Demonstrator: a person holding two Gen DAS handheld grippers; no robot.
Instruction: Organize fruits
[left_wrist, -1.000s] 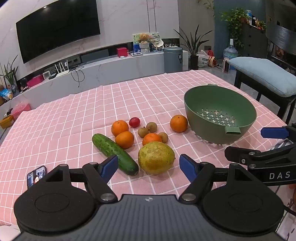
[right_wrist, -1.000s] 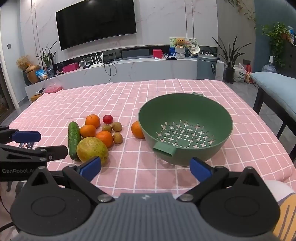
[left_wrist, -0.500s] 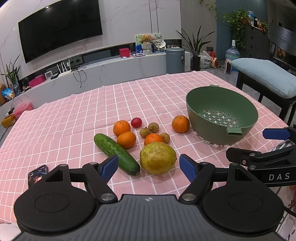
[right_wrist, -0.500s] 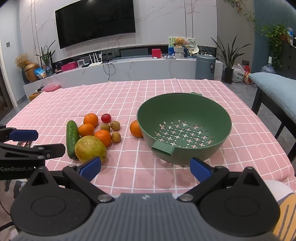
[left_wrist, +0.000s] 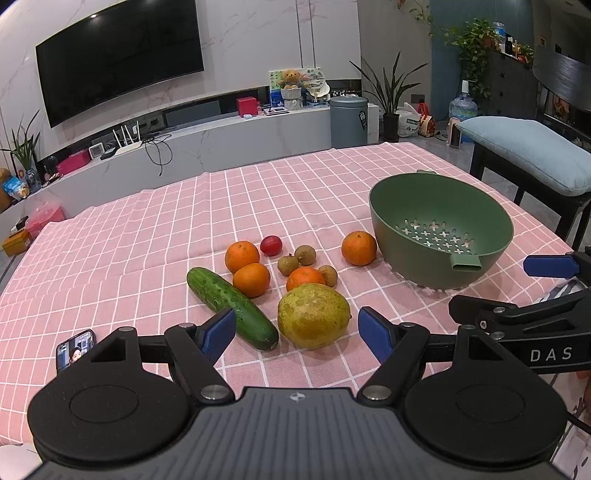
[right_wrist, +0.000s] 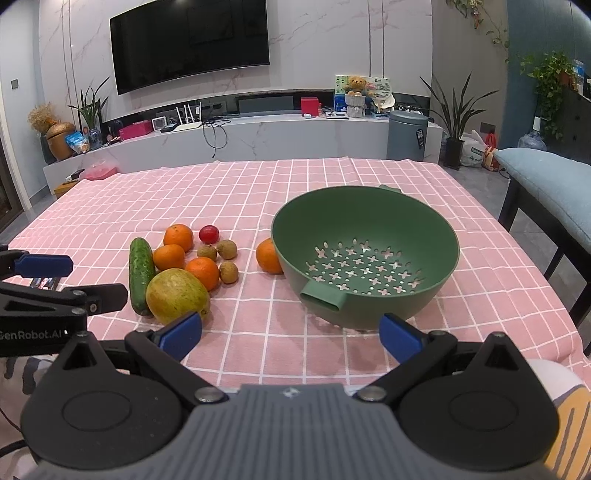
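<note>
A pile of fruit lies on the pink checked cloth: a large yellow-green pear-like fruit (left_wrist: 313, 316), a cucumber (left_wrist: 231, 302), several oranges (left_wrist: 242, 256), a red tomato (left_wrist: 271, 245) and small brown longans (left_wrist: 305, 254). One orange (left_wrist: 358, 248) lies beside an empty green colander (left_wrist: 439, 229). My left gripper (left_wrist: 297, 332) is open and empty just in front of the large fruit. My right gripper (right_wrist: 290, 332) is open and empty in front of the colander (right_wrist: 365, 254). The fruit pile shows left in the right wrist view (right_wrist: 176, 294).
A phone (left_wrist: 75, 353) lies on the cloth at the near left. A bench with a blue cushion (left_wrist: 524, 155) stands right of the table. A TV console (right_wrist: 258, 136) runs along the far wall.
Both grippers have shifted slightly, the scene sliding a little in each view. Both stay open; no fruit has moved.
</note>
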